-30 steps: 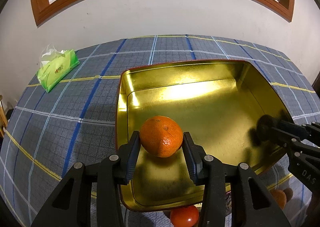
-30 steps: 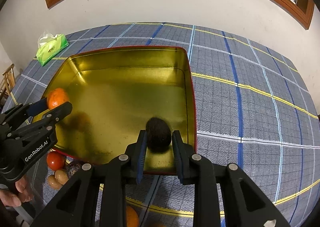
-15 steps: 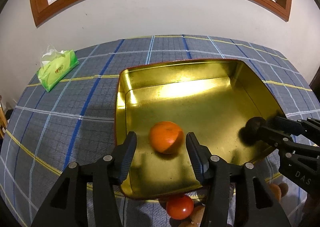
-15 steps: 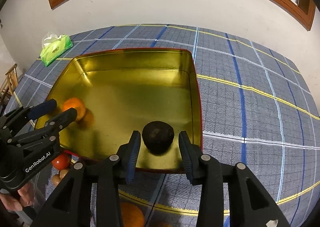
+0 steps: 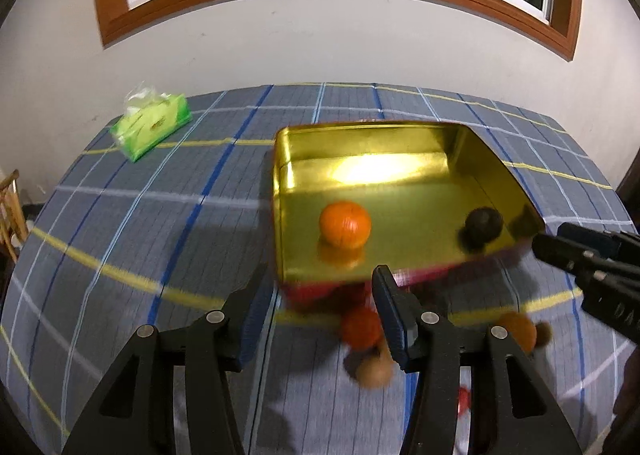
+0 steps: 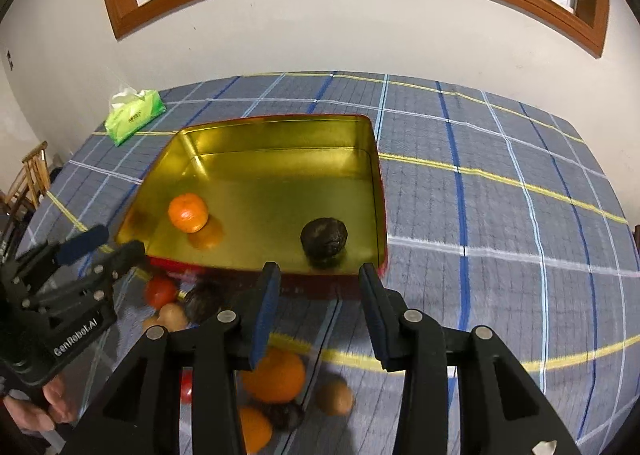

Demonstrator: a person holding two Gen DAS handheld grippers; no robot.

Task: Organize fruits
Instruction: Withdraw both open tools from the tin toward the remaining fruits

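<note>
A gold tin tray (image 5: 404, 199) with a red outside sits on the checked tablecloth. Inside it lie an orange (image 5: 345, 223) (image 6: 188, 212) on the left and a dark round fruit (image 5: 482, 223) (image 6: 324, 237) on the right, both free. My left gripper (image 5: 318, 287) is open and empty, just short of the tray's near wall. My right gripper (image 6: 319, 275) is also open and empty, in front of the dark fruit. Each gripper shows in the other's view: the right gripper (image 5: 552, 239), the left gripper (image 6: 118, 241).
Loose fruit lies on the cloth before the tray: a red tomato (image 6: 160, 291), a dark fruit (image 6: 202, 301), a tan one (image 6: 172, 315), two oranges (image 6: 276, 375), a brown one (image 6: 334, 397). A green tissue pack (image 5: 150, 127) sits far left. A hand (image 6: 44, 407) holds the left gripper.
Both grippers opened, let go of the orange and the dark fruit in the tray, then drew back and up over the tray's near edge. More loose fruit has come into view.
</note>
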